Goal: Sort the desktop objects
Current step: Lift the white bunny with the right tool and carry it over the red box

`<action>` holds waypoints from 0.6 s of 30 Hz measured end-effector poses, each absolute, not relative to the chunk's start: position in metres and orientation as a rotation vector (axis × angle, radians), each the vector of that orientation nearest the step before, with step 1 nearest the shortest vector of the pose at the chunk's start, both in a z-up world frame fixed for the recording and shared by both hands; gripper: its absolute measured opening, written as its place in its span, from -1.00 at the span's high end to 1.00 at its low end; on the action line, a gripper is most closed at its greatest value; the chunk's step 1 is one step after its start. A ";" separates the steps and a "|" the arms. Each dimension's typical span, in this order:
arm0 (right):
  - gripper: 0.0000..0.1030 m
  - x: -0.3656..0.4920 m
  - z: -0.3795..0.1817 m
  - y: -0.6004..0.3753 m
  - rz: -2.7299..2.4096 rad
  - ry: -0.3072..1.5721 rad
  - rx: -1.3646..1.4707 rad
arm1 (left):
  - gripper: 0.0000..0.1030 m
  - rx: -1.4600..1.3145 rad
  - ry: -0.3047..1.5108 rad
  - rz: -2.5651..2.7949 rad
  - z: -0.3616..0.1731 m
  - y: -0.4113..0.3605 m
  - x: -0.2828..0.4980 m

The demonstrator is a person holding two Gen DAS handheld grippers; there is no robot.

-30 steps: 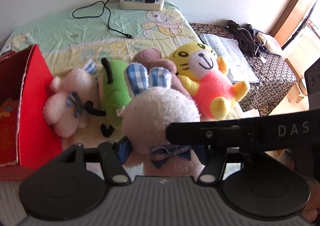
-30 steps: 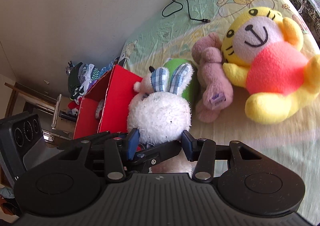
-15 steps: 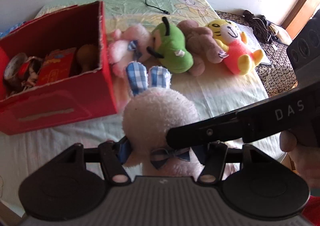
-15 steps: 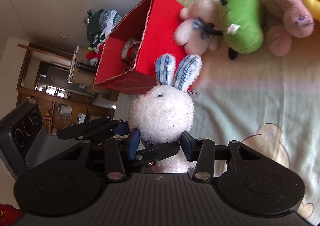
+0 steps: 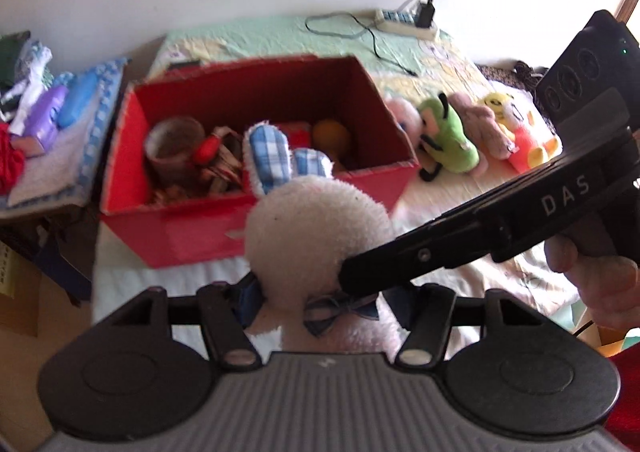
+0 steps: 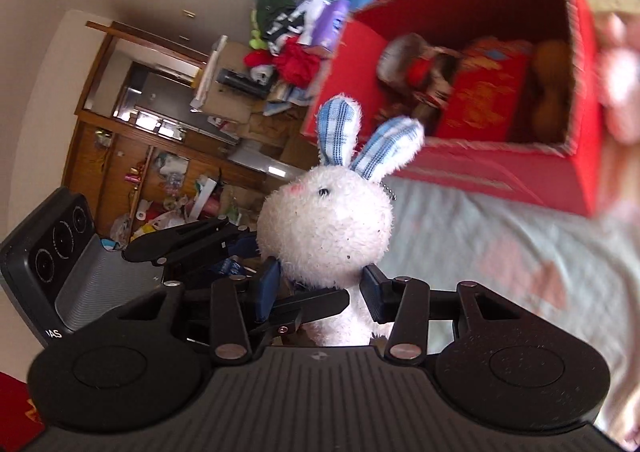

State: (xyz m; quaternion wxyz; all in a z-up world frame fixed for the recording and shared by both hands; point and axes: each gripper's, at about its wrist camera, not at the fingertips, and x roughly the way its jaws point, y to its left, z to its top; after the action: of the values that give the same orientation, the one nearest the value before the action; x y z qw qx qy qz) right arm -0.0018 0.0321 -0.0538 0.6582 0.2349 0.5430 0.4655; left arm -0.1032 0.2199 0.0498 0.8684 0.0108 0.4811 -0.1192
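Observation:
A white bunny plush (image 5: 316,228) with blue checked ears is held up in the air in front of the open red box (image 5: 192,240). My left gripper (image 5: 324,304) is shut on its neck, just above the blue bow. My right gripper (image 6: 320,290) is shut on the same bunny (image 6: 328,224) from its other side. It shows in the left wrist view as a black arm (image 5: 520,220) with a person's hand on it. The red box (image 6: 480,176) holds a jar, red packets and a brown toy.
A pink plush (image 5: 400,116), a green one (image 5: 448,136), a mauve one (image 5: 484,124) and a yellow tiger (image 5: 520,132) lie in a row right of the box. A power strip (image 5: 404,18) and cable lie by the wall. Clothes (image 5: 48,120) are piled on the left.
Both grippers have carried the bunny away from the row of plush toys, leftward, to a spot in front of the red box. The box's open top now faces the cameras.

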 end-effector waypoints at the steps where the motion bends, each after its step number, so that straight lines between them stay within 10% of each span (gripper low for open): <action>1: 0.08 0.003 -0.050 0.040 1.062 1.211 0.535 | -0.24 0.030 0.984 -0.250 0.055 0.229 -0.101; 18: 0.08 0.095 -0.045 0.106 0.840 1.001 0.565 | -0.23 0.014 0.912 -0.317 0.045 0.311 0.031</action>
State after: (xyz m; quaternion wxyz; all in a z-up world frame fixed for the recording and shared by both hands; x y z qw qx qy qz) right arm 0.0954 0.1060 -0.0446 0.7572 0.2592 0.4592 0.3855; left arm 0.0307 0.3113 0.0452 0.8856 0.0065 0.4387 -0.1524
